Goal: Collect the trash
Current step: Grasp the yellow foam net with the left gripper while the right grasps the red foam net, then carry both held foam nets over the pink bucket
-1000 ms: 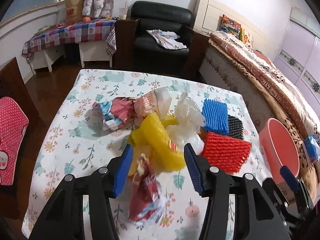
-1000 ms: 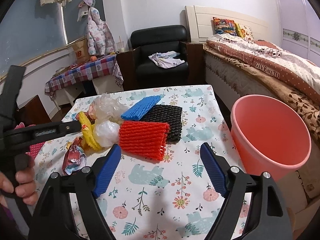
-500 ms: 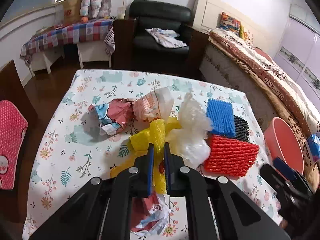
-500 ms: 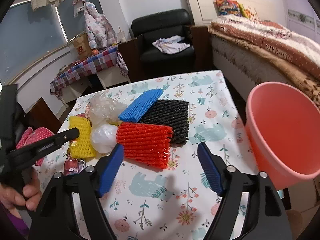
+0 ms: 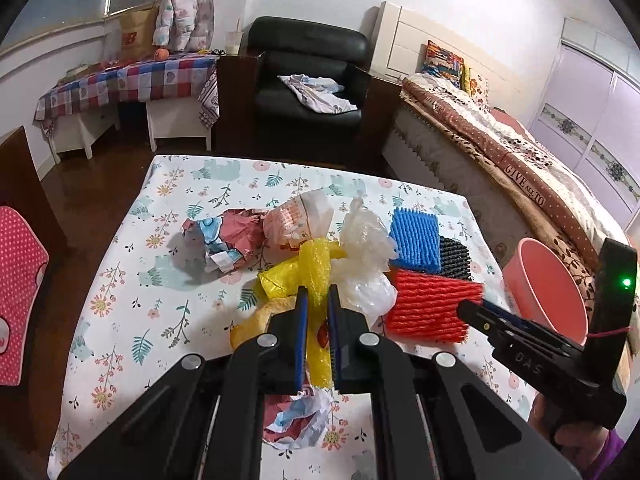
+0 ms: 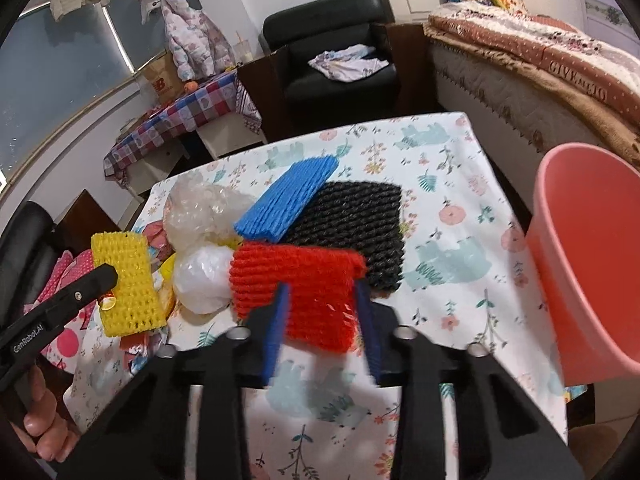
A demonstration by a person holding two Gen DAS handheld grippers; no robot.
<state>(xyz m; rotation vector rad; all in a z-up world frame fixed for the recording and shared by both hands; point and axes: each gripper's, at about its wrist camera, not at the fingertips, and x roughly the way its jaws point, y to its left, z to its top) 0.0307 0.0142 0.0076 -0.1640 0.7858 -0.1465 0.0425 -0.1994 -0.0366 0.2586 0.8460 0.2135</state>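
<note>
My left gripper is shut on a yellow foam net and holds it just above the trash pile; the net also shows in the right wrist view. My right gripper straddles the near edge of a red foam net, its jaws half closed and blurred; whether the pads touch the net I cannot tell. Blue and black foam nets lie behind the red one. Clear plastic bags and crumpled wrappers lie on the floral tablecloth. A pink bin stands at the table's right edge.
A crumpled red and white wrapper lies under my left gripper. A bed runs along the right. A black armchair and a checked side table stand behind the table. A chair with a pink cushion stands left.
My left gripper has closed on the yellow net and lifted it. My right gripper has moved forward over the red net and its jaws have narrowed around it.
</note>
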